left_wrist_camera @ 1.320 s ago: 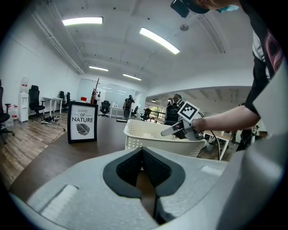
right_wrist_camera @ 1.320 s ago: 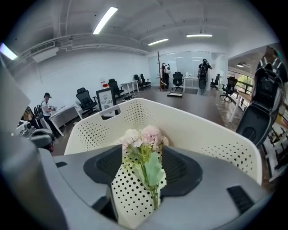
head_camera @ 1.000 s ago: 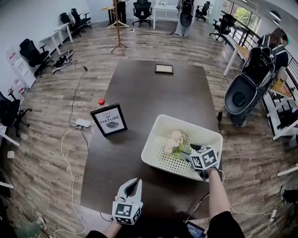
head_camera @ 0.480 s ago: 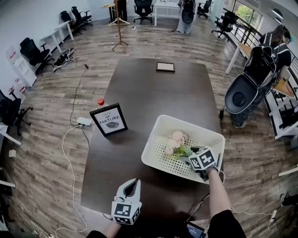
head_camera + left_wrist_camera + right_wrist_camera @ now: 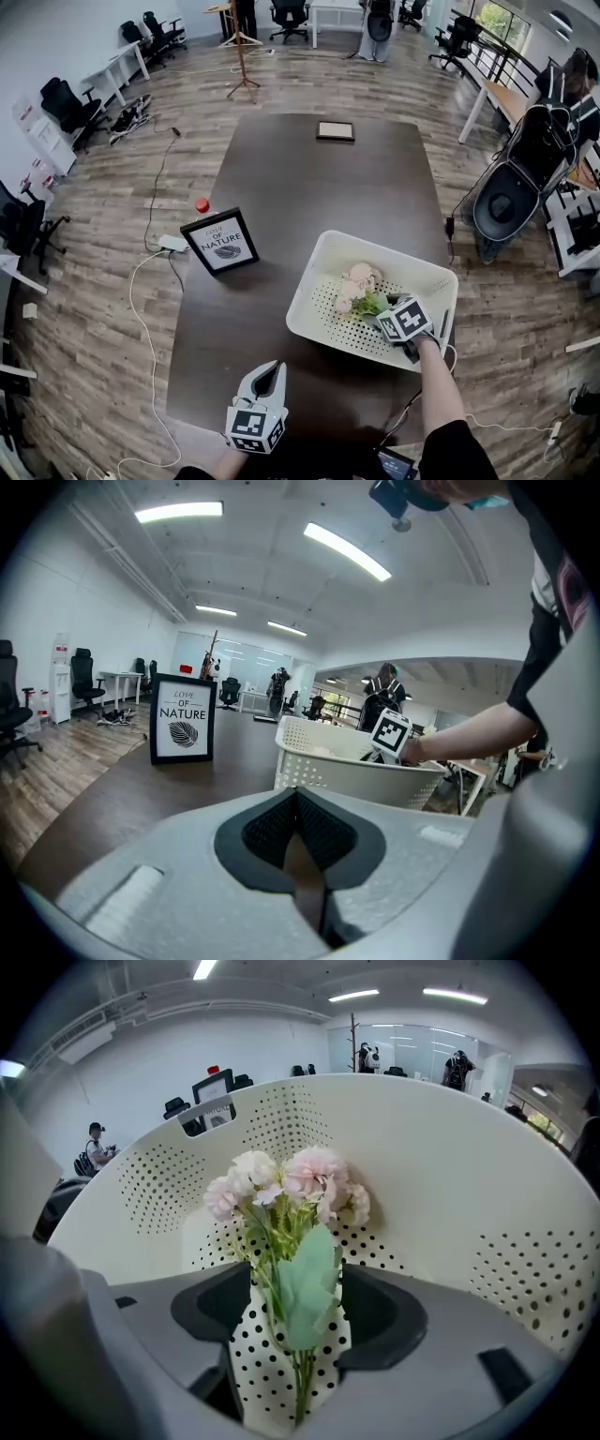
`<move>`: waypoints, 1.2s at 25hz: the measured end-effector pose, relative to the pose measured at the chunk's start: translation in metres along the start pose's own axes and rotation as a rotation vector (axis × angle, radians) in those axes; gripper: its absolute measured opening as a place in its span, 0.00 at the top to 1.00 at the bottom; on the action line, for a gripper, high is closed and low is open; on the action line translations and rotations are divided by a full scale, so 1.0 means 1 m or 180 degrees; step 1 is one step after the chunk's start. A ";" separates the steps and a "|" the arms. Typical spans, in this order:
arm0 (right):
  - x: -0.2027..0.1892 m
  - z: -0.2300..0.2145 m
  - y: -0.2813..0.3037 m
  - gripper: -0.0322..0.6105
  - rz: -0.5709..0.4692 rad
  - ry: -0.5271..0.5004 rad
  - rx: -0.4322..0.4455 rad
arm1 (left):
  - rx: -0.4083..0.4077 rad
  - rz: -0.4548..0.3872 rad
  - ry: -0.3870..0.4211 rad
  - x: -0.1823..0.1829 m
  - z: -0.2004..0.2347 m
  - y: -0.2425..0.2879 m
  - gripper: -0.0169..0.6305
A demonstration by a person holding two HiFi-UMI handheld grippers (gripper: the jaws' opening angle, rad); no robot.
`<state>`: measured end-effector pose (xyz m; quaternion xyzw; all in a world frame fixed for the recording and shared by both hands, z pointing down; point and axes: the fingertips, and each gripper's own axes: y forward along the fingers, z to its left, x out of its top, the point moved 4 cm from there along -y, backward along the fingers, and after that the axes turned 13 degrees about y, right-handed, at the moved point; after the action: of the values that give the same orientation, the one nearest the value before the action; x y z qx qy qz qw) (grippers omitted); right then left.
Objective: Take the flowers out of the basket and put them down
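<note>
Seen from above, a long dark brown table (image 5: 300, 178) stands on a wood-plank floor. At the near left, the left gripper (image 5: 268, 375) hovers over the table's near edge. In its own view, the left gripper (image 5: 298, 803) has its 2 dark pads pressed together at the tips, with nothing between them.

Farther back on the left, a black-framed sign (image 5: 219, 241) stands upright, reading "LOVE OF NATURE" above a leaf drawing. The left gripper view shows the same sign (image 5: 182, 730) to the left of the basket (image 5: 337, 766).

At the right of the table sits the white plastic basket (image 5: 323, 248), its walls and floor dotted with small holes. The flowers (image 5: 358, 286) lie inside it, on its floor: 1 small bunch with pale pink blooms pointing away from the person and green stems pointing toward the right gripper (image 5: 392, 315), which reaches in over the near rim.

In the right gripper view, the flowers (image 5: 291, 1194) show several ruffled blush-pink heads, thin green stems and 1 broad pale green leaf, against the basket's wall (image 5: 450, 1176). The right gripper (image 5: 295, 1302) has its jaws spread wide, with the stems and leaf between them, not clamped.
</note>
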<state>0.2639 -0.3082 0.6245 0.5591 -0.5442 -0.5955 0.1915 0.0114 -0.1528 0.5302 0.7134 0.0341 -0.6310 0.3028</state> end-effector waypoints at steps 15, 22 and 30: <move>-0.013 -0.009 0.013 0.54 0.0142 -0.0091 -0.0273 | 0.0039 0.0079 0.0015 -0.006 0.004 0.003 0.96; -0.018 0.000 0.012 0.78 0.0151 -0.0183 -0.0233 | 0.0052 0.0051 0.0022 -0.006 0.003 0.000 0.96; -0.010 -0.002 0.003 0.84 -0.0025 -0.0178 -0.0338 | 0.0095 0.0060 0.0010 -0.008 0.006 -0.008 0.96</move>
<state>0.2676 -0.3022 0.6321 0.5335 -0.5147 -0.6396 0.2033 0.0012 -0.1461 0.5338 0.7191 0.0184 -0.6275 0.2980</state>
